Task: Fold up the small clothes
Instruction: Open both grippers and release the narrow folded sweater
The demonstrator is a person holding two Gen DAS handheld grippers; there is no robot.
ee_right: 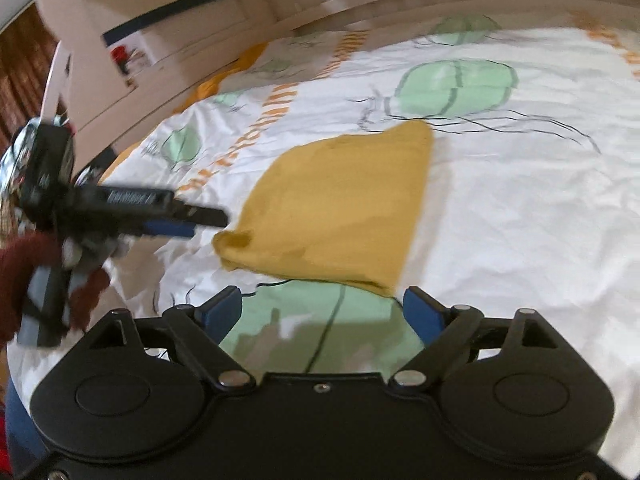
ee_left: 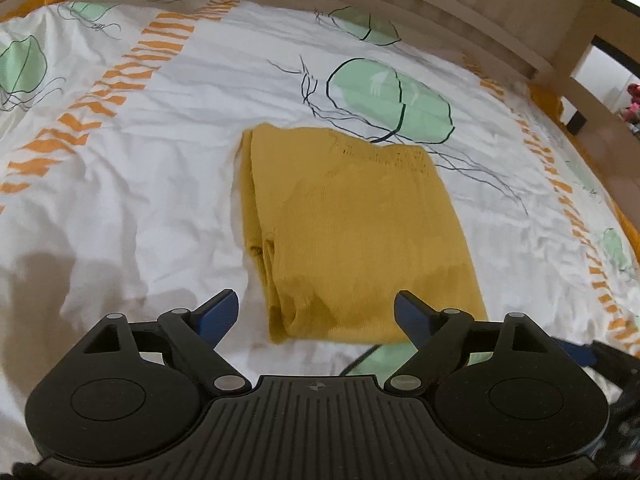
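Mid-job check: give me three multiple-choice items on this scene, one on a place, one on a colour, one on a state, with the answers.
1. Where does the folded garment lie?
A. on the patterned bedsheet
B. on a chair
C. in a basket

2. What colour is the garment?
A. blue
B. mustard yellow
C. white

3. How do the left tongs and right tongs stand?
A. both shut on the garment
B. one holds it
C. both open, empty

Answers:
1. A, it rests flat on the sheet.
2. B, both views show yellow knit.
3. C, nothing sits between either pair of blue pads.
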